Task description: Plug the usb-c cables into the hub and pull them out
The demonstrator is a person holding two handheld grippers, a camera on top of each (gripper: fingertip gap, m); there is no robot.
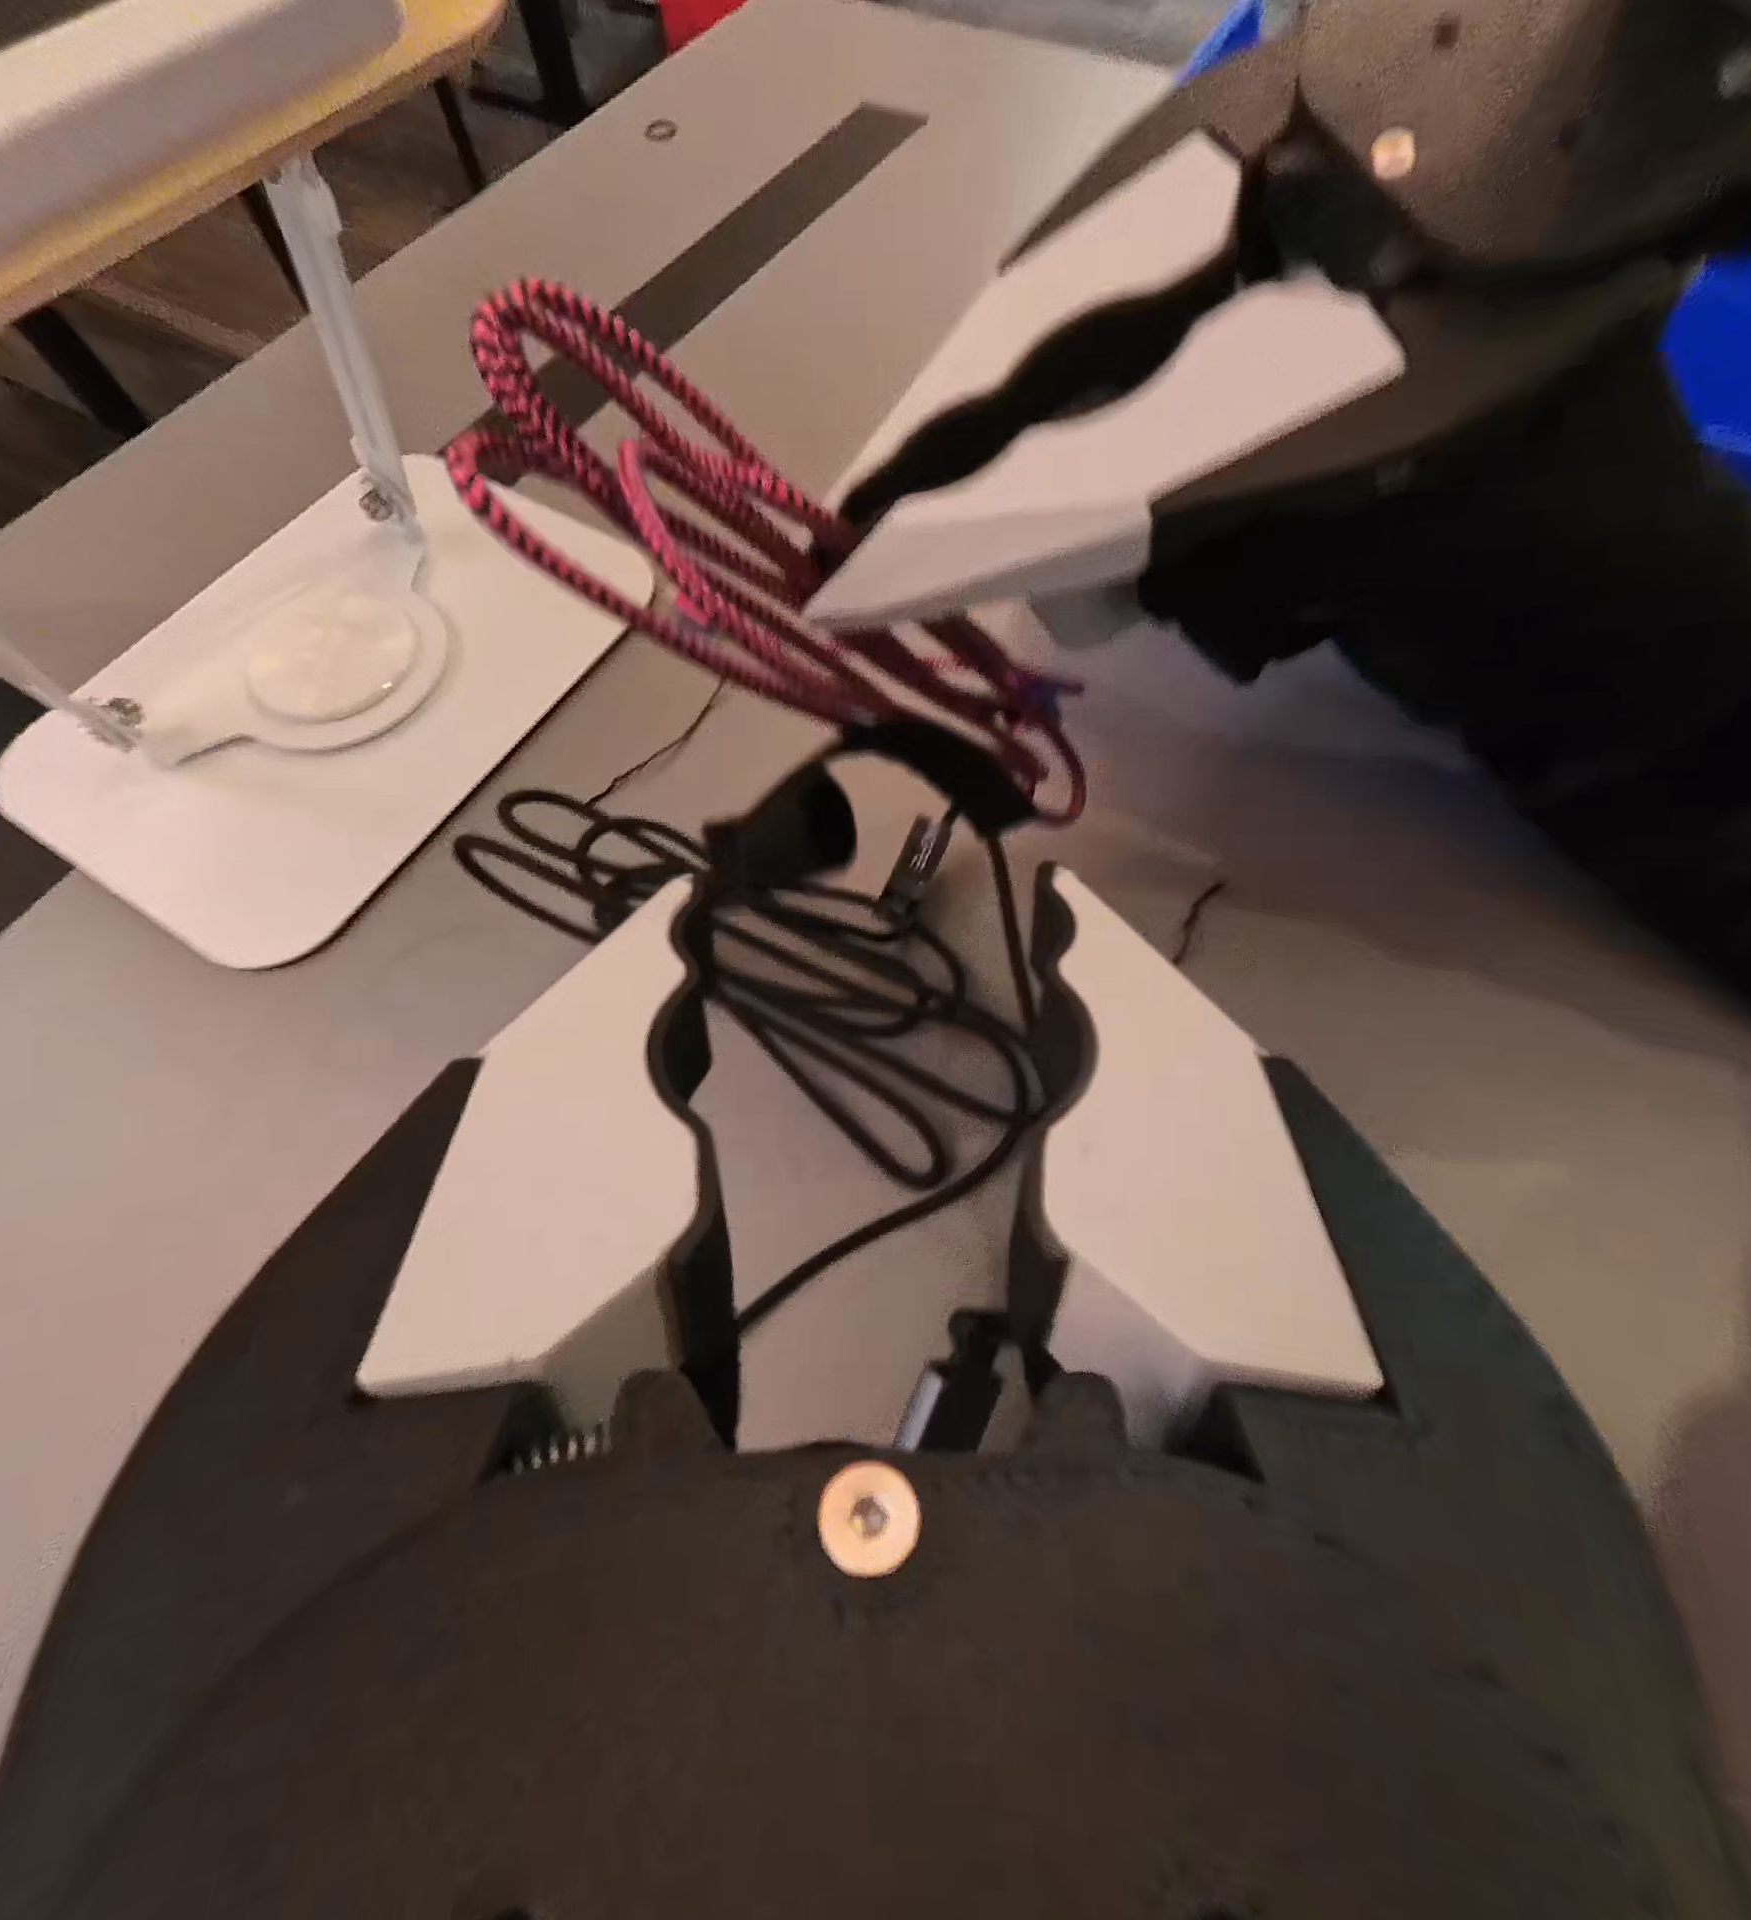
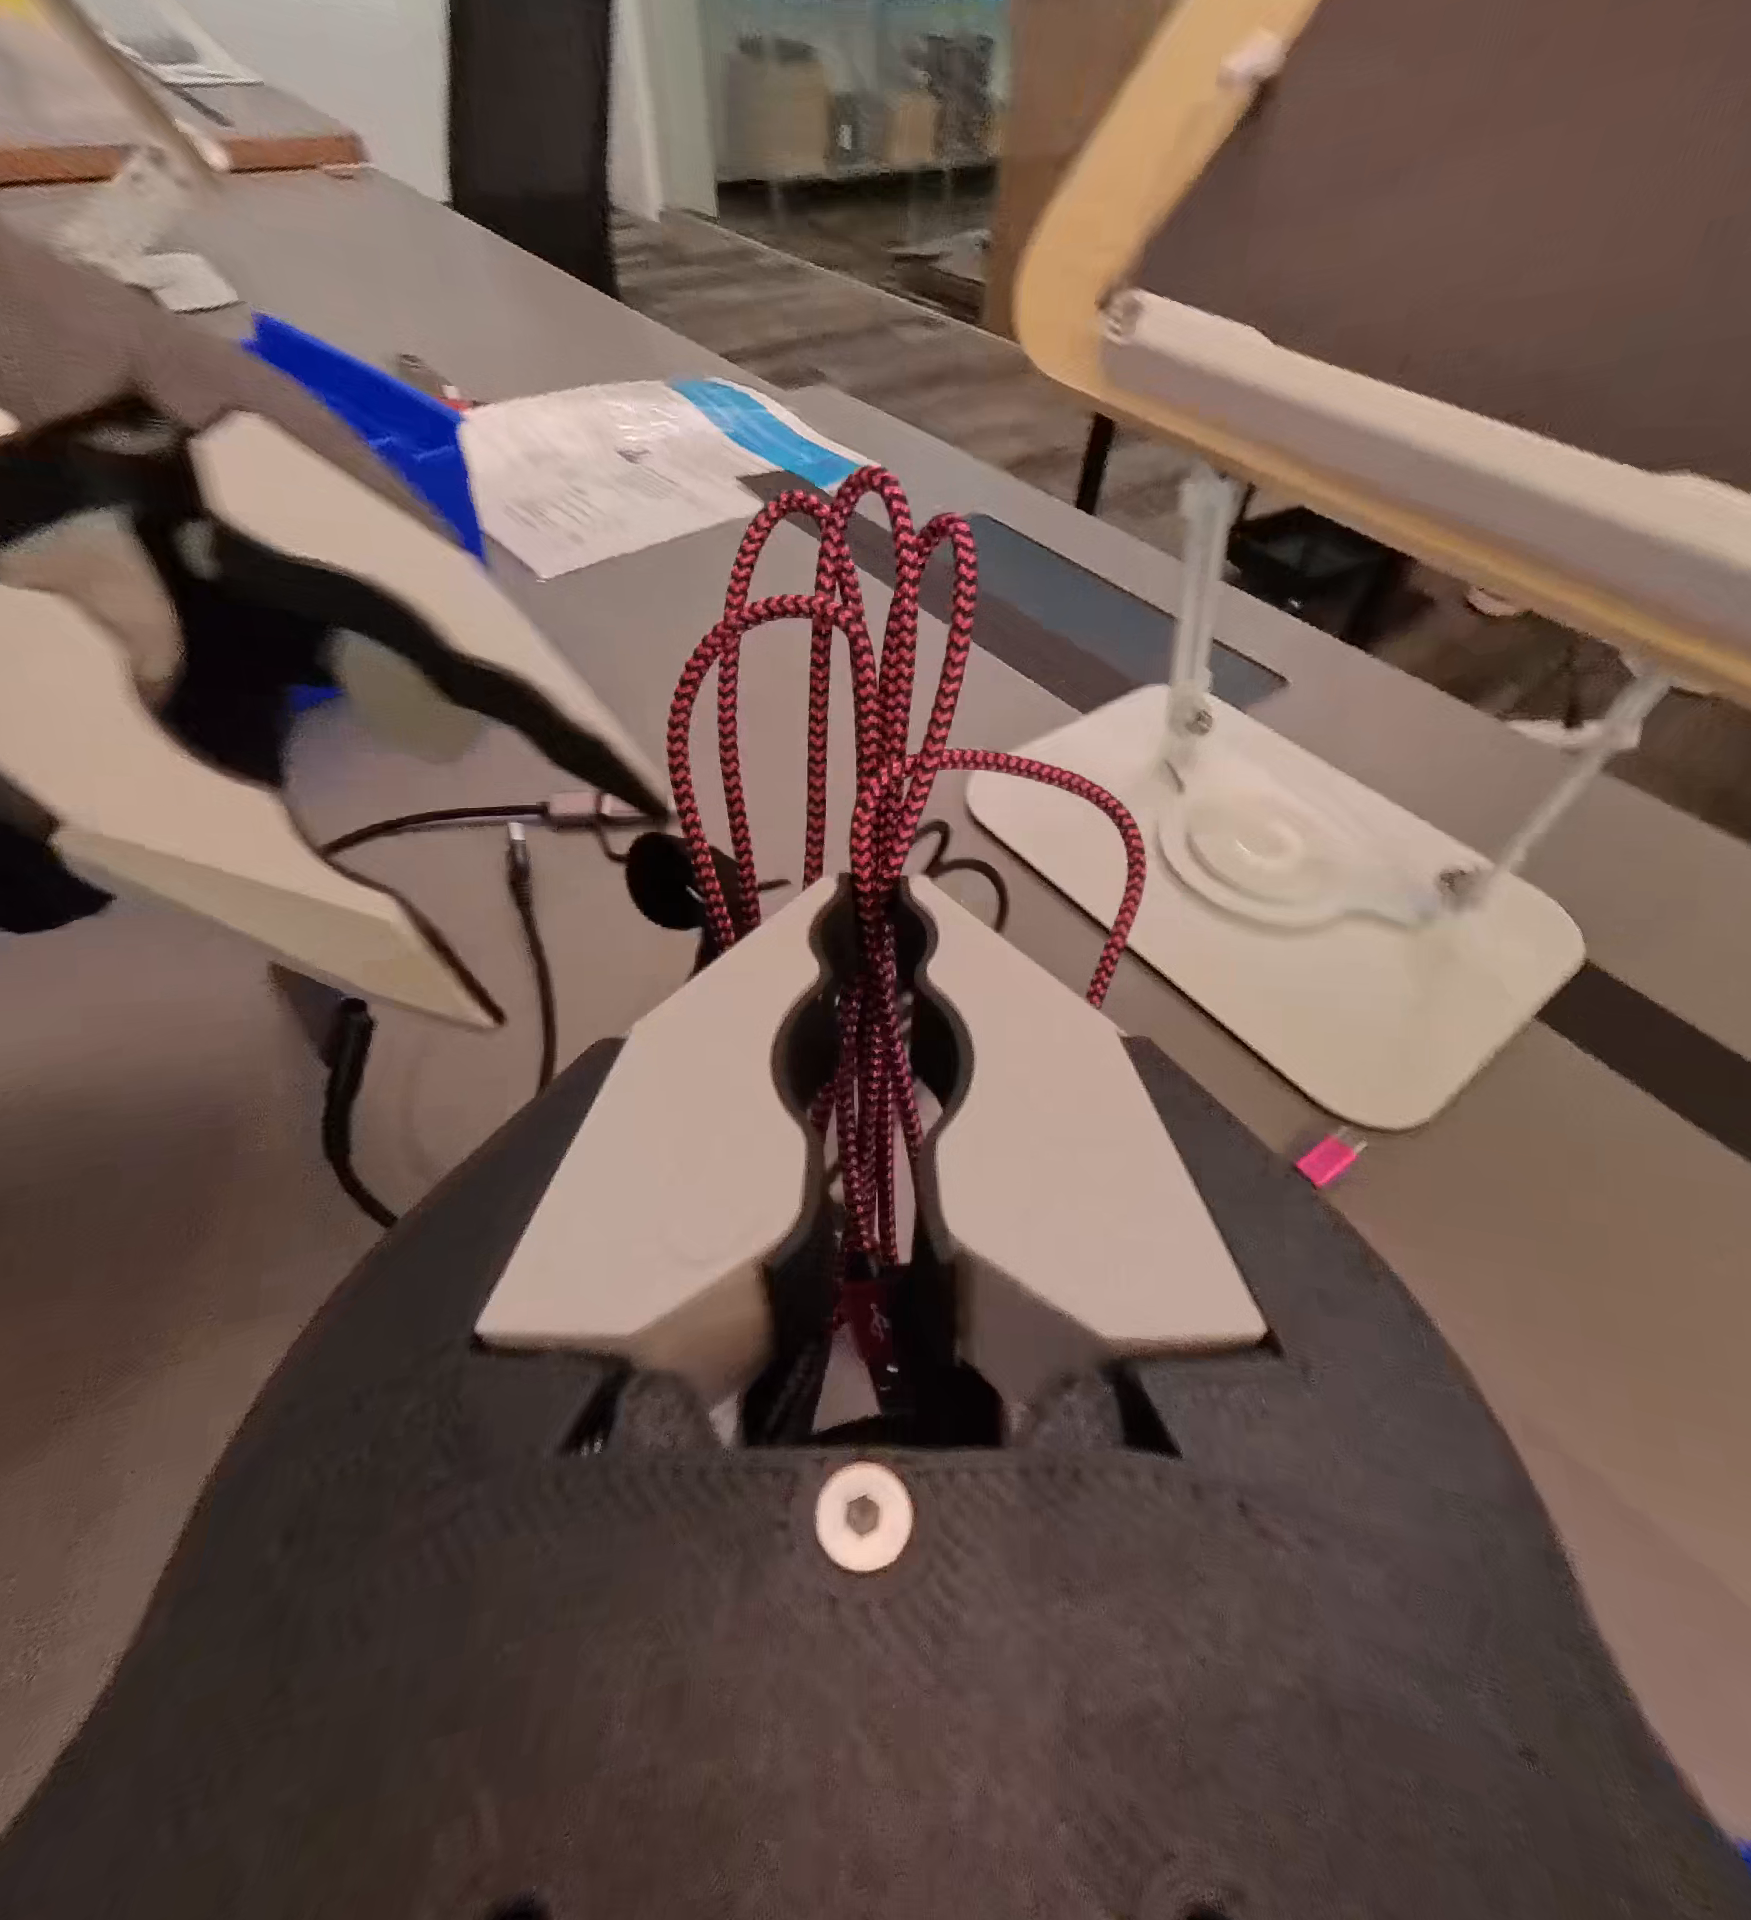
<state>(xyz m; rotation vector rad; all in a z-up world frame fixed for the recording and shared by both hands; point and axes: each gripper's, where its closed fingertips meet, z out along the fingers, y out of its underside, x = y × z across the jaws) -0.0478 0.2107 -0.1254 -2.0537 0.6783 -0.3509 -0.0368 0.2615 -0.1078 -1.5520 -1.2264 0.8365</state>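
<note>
My right gripper (image 2: 871,883) is shut on a bundle of red-and-black braided cable (image 2: 881,665), whose loops stand up above the fingertips. It holds the bundle above the table. The same gripper (image 1: 829,566) and red cable (image 1: 580,416) show at upper right in the left wrist view. My left gripper (image 1: 871,894) is open and empty, just above a coiled black cable (image 1: 850,997) on the grey table (image 1: 175,1195). It shows at left in the right wrist view (image 2: 554,904). A small grey hub (image 2: 590,805) lies by its far fingertip. A pink plug (image 2: 1328,1158) lies on the table.
A white stand with a flat base plate (image 1: 258,831) stands left of the cables; it shows on the right in the right wrist view (image 2: 1370,997), with a wood-rimmed panel (image 2: 1473,447) overhead. A blue bin (image 2: 362,405) and a printed sheet (image 2: 632,468) lie behind. One gripper's finger ends stand about 6 centimeters off the other's.
</note>
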